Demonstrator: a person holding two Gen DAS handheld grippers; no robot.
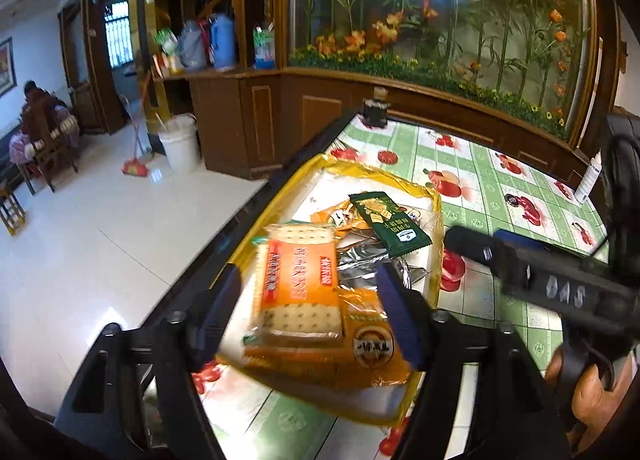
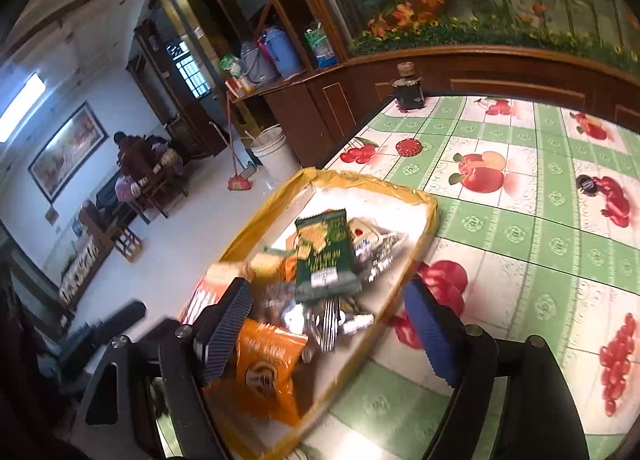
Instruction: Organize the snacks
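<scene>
The surface (image 1: 500, 196), under a green fruit-print cloth, lies bare beyond the tray toward the wooden cabinet (image 1: 280, 116), with a dark bottle (image 2: 408, 90) at its far edge. The yellow-rimmed tray (image 1: 436, 220) sits at the surface's near left edge, beside open floor (image 1: 100, 252). In the tray lie an orange cracker pack (image 1: 298, 284), a green packet (image 2: 324, 256) and silver wrappers (image 2: 332, 324). The left hand-held gripper (image 1: 316, 312) stands released above the cracker pack; the right hand-held gripper (image 2: 332, 332) is spread wide over the tray, grasping nothing.

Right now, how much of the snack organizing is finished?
Done: several packets, among them the green packet and the orange cracker pack, lie in the yellow-rimmed tray. In hand: nothing; left tongs and right tongs are open. Left: no loose snacks visible on the tablecloth.
</scene>
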